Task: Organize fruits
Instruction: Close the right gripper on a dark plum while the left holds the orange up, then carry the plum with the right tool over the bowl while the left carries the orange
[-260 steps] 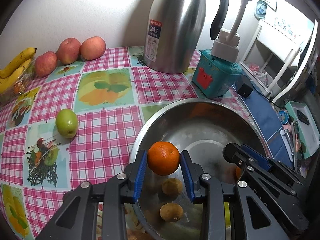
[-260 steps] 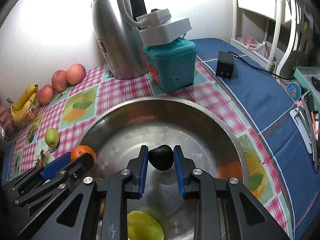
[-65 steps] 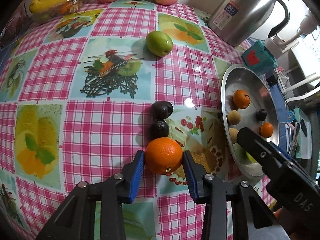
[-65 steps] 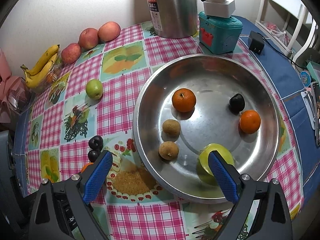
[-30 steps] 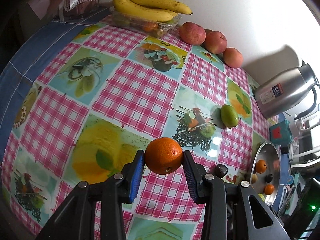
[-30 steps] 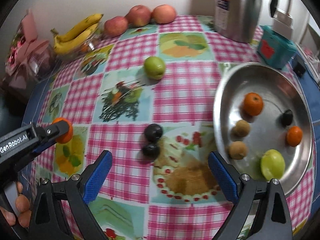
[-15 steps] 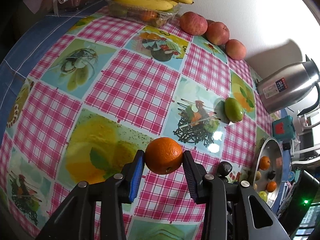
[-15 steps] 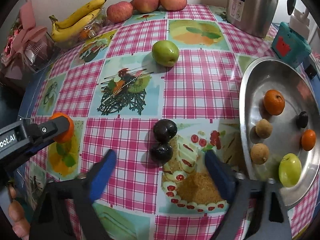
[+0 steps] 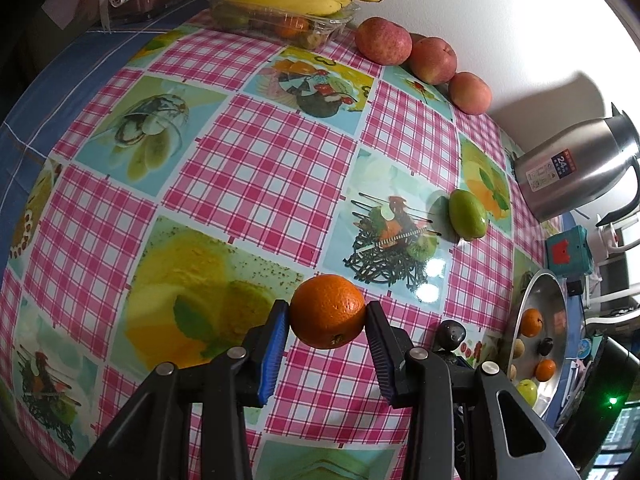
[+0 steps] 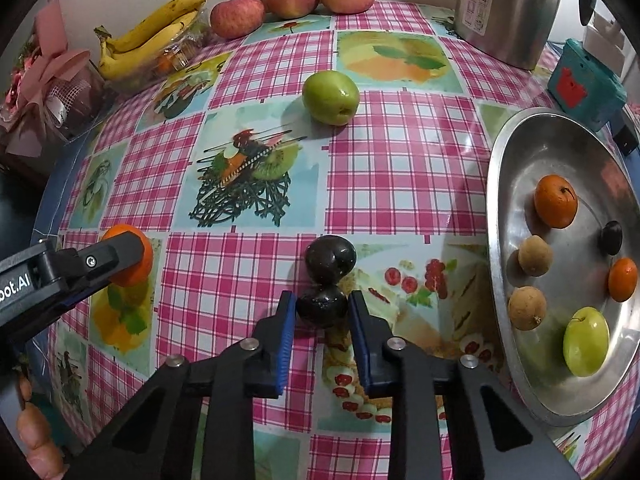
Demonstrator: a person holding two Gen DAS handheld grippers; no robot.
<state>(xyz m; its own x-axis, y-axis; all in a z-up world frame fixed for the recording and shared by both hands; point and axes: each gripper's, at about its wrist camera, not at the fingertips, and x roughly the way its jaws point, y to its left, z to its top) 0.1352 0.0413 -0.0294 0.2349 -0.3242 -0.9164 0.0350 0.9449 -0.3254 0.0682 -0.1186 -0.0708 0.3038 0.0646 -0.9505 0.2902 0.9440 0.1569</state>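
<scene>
You get bright, sharp views with strong fisheye bending and black corners. Glare spots sit on the tablecloth (image 9: 430,280) just left of the metal bowl (image 9: 516,328); kettle (image 9: 576,168) shadow falls on wall.

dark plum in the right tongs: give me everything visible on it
The dark plum is small, round and near-black, its skin glossy with a dusty speckle. It sits on the checked tablecloth, left of the metal bowl. The right tongs are shut on it, one blue pad on each flank. Its far side looks to touch a second dark plum. Its underside is hidden.
</scene>
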